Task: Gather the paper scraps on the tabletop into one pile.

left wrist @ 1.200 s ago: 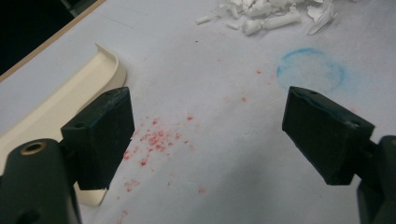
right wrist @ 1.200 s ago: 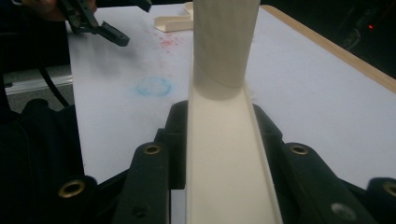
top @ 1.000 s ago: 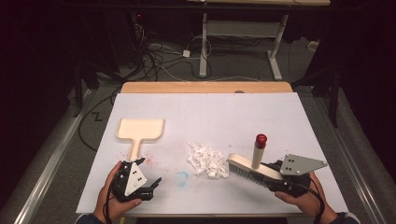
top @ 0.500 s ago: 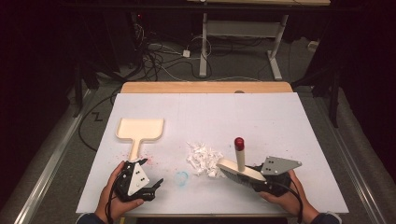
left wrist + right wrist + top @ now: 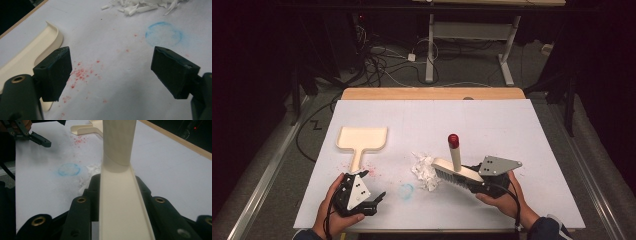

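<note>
Left gripper [image 5: 110, 72]: blocky matte black jaws spread wide, nothing between them.
Right gripper [image 5: 117, 202]: jaws clenched on the flat cream back of the brush [image 5: 456, 170] (round handle, red cap).
Paper shreds [image 5: 424, 170]: crumpled white heap touching the bristles, just beyond the right jaws.
Dustpan [image 5: 361, 140]: smooth cream plastic, ahead-left of the left jaws.
Table [image 5: 512, 125]: white sheet, red specks, blue ring.

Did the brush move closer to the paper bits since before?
Yes. The brush, clamped in the right gripper, has slid left across the table and now touches the pile of paper scraps, which stayed put.
</note>
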Tool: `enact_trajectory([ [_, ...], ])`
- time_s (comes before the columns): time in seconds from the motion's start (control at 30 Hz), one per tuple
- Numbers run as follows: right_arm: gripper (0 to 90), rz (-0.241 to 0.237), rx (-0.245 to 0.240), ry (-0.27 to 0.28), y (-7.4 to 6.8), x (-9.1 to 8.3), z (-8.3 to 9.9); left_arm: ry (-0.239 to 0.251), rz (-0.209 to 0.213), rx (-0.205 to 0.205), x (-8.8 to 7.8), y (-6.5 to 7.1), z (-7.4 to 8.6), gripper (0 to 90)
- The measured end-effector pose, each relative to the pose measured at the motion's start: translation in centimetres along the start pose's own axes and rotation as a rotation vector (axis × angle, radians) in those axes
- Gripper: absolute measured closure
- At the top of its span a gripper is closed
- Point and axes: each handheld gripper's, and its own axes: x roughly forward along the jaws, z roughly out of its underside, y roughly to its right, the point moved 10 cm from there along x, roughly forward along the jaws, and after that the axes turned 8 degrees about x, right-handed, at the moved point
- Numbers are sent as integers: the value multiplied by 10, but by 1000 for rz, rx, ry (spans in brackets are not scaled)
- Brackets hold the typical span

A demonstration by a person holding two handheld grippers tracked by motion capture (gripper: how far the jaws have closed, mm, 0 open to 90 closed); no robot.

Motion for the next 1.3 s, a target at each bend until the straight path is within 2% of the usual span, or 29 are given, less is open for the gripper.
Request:
enact_trajectory([
  [0.27,677,41,12,1,7,-26,0,1,-4,3,-1,0,-1,164],
  [0.4,677,92,35,42,18,-37,-7,3,-2,6,0,0,-2,165],
  [0.5,677,134,59,77,26,-38,-10,1,0,5,1,0,-2,164],
  [0.57,677,193,72,81,35,-34,-10,-1,0,7,1,1,-2,164],
  [0.67,678,288,52,60,47,-22,-6,-1,2,7,2,1,-2,165],
  [0.73,678,298,68,46,52,-11,-2,1,3,4,2,1,-2,164],
  [0.8,678,330,63,33,58,-1,0,0,3,4,2,1,-2,165],
  [0.9,679,349,71,19,61,18,3,-1,5,5,2,1,-2,165],
  [1.03,678,320,53,18,49,42,1,0,4,2,1,1,-1,164],
  [1.17,678,264,16,38,23,62,-7,4,4,4,0,1,-1,164],
  [1.23,677,266,-13,35,14,67,-10,5,5,3,0,1,-1,165],
  [1.3,678,252,-9,57,10,66,-15,4,4,3,0,1,0,164],
])
